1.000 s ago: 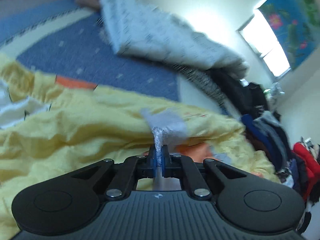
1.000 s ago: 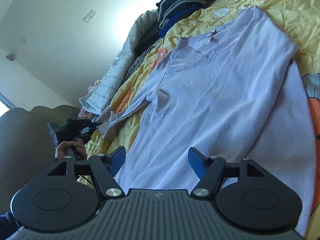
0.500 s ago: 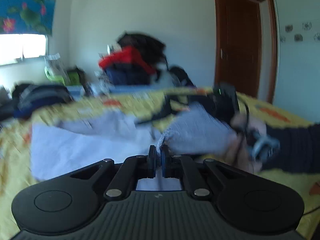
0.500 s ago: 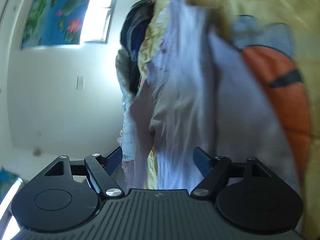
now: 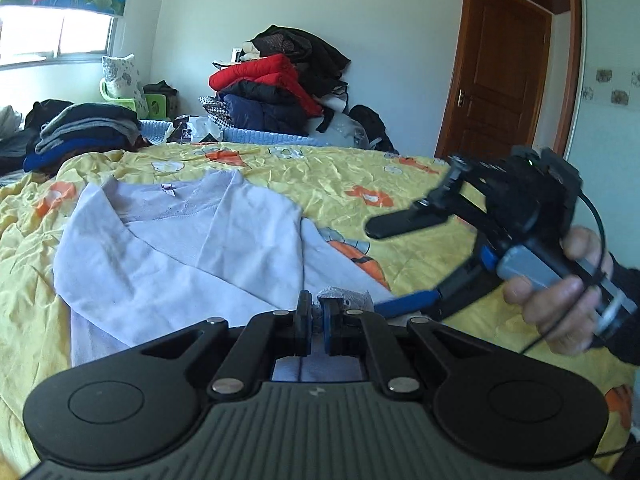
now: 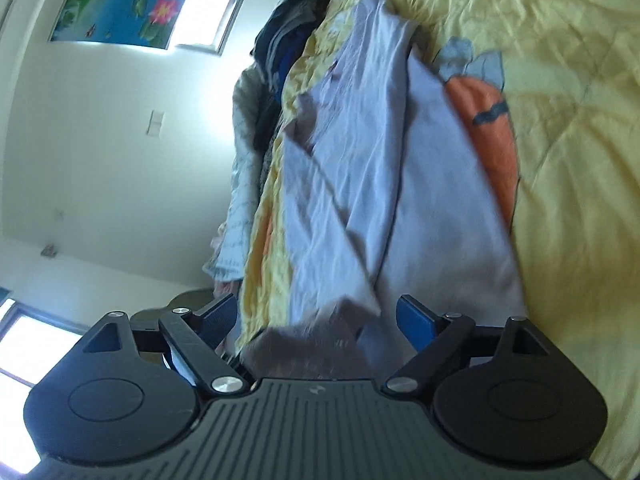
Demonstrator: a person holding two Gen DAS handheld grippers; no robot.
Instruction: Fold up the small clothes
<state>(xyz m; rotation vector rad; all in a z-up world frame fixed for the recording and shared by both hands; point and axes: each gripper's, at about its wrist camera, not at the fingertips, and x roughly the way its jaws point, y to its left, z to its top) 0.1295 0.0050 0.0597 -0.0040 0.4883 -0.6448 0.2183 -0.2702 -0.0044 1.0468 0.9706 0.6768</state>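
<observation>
Here the left gripper [image 5: 315, 307] is clamped tight on a lacy cuff [image 5: 347, 295] of the lilac top [image 5: 176, 256], sleeve folded across its body. Just beside it, the right gripper [image 6: 316, 316] has just been opening, jaws wide, nothing pressed between them. The top lies on the yellow bedspread [image 5: 360, 176]; beyond, piled clothes [image 5: 280, 92].

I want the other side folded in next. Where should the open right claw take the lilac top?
Probably at the free side edge of the lilac top lying flat on the yellow bedspread, coming in low from the right: the left claw already pinches the folded-over sleeve, and the right claw stands open beside it.
</observation>
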